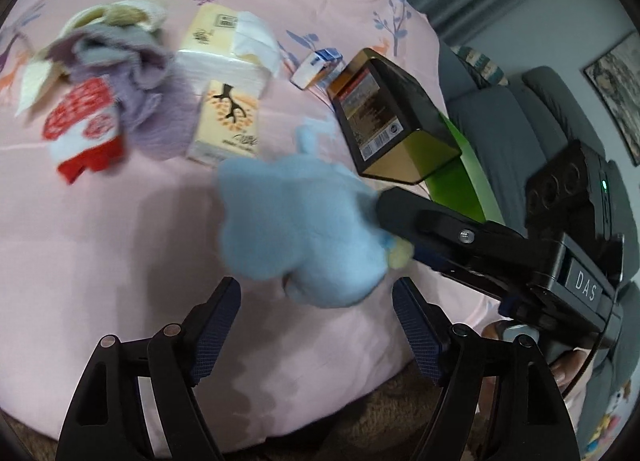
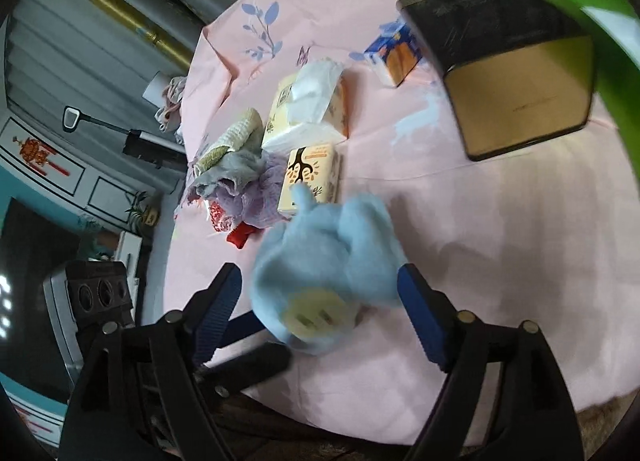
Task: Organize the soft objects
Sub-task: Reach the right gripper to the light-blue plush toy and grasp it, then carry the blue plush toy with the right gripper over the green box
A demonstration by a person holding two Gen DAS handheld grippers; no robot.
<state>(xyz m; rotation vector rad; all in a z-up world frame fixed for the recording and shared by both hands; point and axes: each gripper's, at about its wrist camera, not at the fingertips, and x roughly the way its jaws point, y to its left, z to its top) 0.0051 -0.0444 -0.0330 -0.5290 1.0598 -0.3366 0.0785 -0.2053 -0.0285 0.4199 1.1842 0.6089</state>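
A light blue plush toy [image 1: 296, 229] with a pale yellow beak lies on the pink cloth, blurred; it also shows in the right wrist view [image 2: 324, 273]. My left gripper [image 1: 318, 325] is open just in front of it, touching nothing. My right gripper [image 2: 320, 305] is open with the toy between its fingers; whether they touch it is unclear. In the left wrist view the right gripper's finger [image 1: 408, 213] reaches the toy from the right. A pile of soft things [image 1: 108, 73], lilac, grey, cream and a red-and-white sock, lies at the far left.
Two tissue packs [image 1: 228, 121] lie beside the pile. A dark and gold tin box [image 1: 392, 121] stands at the right, with a small blue-and-orange carton [image 1: 316, 67] behind it and a green object [image 1: 460, 177] beside it. A grey sofa is beyond the table edge.
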